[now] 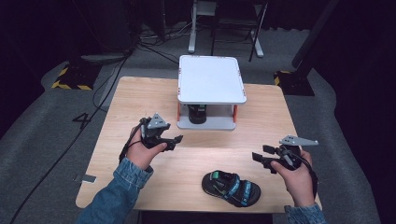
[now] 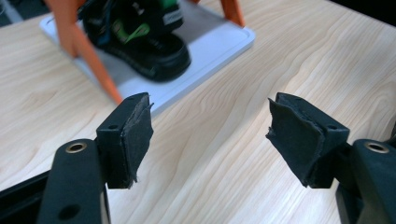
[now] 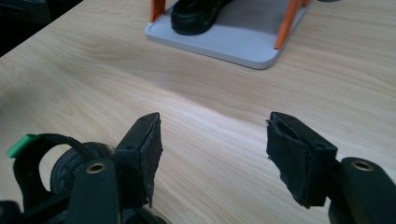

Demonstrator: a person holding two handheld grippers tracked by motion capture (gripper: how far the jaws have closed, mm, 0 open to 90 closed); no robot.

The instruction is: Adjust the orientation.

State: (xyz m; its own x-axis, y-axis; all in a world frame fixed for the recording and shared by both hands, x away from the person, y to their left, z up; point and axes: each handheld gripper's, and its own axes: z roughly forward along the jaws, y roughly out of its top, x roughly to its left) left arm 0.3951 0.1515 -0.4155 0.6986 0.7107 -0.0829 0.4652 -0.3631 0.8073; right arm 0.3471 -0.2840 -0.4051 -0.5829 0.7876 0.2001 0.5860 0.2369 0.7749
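**One sandal on the rack, one on the table, both grippers empty**

So here's the setup: a black sandal [image 1: 231, 187] with blue and green straps sits on the wooden table [image 1: 140, 93] near the front edge, closer to the right gripper [image 1: 262, 156] than the left. Right gripper's jaws are spread apart with nothing between them, just bare wood; in the right gripper view the sandal's heel strap peeks in at the lower left, just beside the left jaw.

The left gripper [image 1: 173, 140] hovers in front of the white two-tier rack [image 1: 211, 79] with orange legs, jaws wide and holding nothing. A second sandal [image 2: 140, 35] sits on the rack's bottom shelf, a bit blurry but looks like the matching one.
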